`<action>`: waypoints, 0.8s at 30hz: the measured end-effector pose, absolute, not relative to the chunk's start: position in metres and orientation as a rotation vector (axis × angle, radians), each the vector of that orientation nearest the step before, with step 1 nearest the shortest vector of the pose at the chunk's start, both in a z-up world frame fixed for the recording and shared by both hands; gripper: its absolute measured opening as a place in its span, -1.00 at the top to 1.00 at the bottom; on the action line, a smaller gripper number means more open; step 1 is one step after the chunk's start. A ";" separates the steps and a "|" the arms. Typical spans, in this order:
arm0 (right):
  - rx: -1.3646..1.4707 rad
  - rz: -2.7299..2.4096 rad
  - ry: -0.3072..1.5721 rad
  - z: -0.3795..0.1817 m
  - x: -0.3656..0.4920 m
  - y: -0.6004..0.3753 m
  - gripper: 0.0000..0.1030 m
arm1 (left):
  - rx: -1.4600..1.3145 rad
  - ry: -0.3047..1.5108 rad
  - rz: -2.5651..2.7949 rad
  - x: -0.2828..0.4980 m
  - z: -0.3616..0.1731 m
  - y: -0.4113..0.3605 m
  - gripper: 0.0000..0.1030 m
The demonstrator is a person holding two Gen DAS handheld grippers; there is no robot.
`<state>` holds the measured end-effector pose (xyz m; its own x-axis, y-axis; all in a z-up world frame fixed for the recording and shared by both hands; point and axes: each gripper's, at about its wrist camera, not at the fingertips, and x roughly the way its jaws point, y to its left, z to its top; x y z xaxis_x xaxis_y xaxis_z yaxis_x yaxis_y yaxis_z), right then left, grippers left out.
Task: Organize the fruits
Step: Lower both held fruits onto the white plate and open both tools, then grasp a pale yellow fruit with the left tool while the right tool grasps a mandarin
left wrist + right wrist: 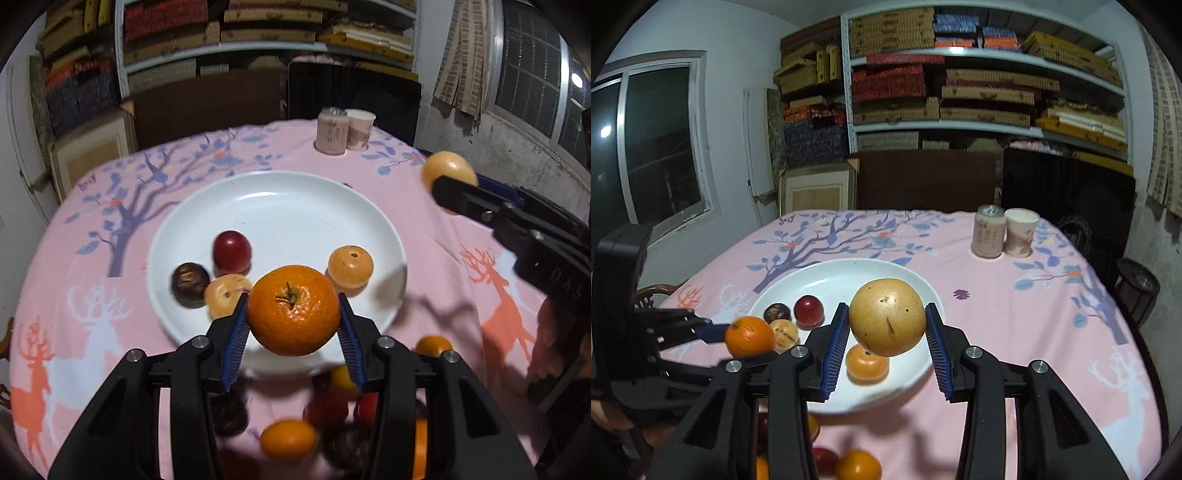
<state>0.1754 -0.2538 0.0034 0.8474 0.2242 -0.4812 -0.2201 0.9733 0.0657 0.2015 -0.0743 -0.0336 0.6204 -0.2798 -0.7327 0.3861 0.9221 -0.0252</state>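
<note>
My left gripper is shut on a bright orange mandarin, held above the near rim of a white plate. On the plate lie a red fruit, a dark brown fruit and two pale orange fruits. My right gripper is shut on a yellow-brown pear, held over the plate. In the left wrist view that pear hangs at the right, off the plate. In the right wrist view the mandarin shows at the left.
Several loose fruits lie on the pink patterned tablecloth near the front edge, partly hidden by the left gripper. Two cups stand at the far side of the table. Shelves with boxes fill the back wall.
</note>
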 end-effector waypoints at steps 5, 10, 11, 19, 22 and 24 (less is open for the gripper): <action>0.021 0.257 0.560 -0.012 0.224 -0.247 0.18 | 0.181 0.852 -0.369 0.233 -0.050 -0.093 0.12; 0.003 0.273 0.583 -0.018 0.239 -0.238 -0.27 | 0.185 0.860 -0.320 0.245 -0.058 -0.092 0.01; 0.005 0.277 0.587 -0.017 0.238 -0.237 -0.27 | 0.184 0.847 -0.312 0.243 -0.056 -0.091 -0.16; 0.075 0.287 0.575 -0.008 0.200 -0.250 -0.27 | 0.193 0.734 -0.259 0.212 -0.028 -0.083 -0.51; 0.100 0.295 0.573 -0.005 0.182 -0.256 -0.27 | 0.214 0.692 -0.246 0.193 -0.018 -0.086 -0.64; 0.112 0.299 0.572 -0.004 0.169 -0.260 -0.27 | 0.232 0.668 -0.235 0.180 -0.012 -0.087 -0.67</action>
<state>0.1691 -0.2603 -0.0038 0.7991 0.3086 -0.5159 -0.2466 0.9509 0.1869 0.1802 -0.0873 -0.0124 0.7608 -0.1395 -0.6338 0.2877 0.9479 0.1366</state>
